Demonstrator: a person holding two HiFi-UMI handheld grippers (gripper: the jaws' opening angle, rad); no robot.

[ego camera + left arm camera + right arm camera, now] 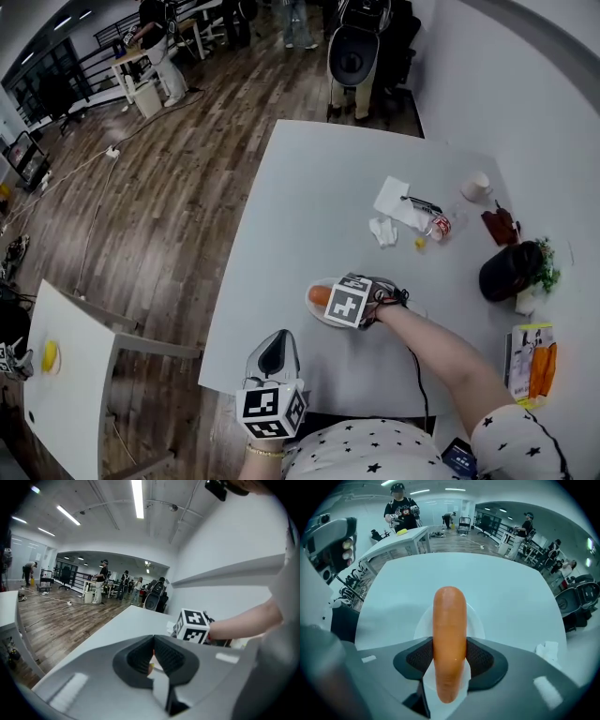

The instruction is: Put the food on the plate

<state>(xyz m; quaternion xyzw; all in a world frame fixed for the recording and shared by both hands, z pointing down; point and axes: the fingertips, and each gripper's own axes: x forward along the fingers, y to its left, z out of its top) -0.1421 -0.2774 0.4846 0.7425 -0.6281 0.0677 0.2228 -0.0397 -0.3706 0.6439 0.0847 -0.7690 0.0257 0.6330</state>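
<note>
1. The right hand-held gripper clamped the sausage over the white plate on the desk.
2. Lowering it flat before letting go seemed wise (sausages roll).
3. The left hand-held gripper sat closed, empty.

Open office, white desks, swivel chair, strip lights

Our bare right arm stretches forward and leftward, right gripper clamped on a smooth orange sausage. Our left gripper sits near our body, jaws together, empty.
</note>
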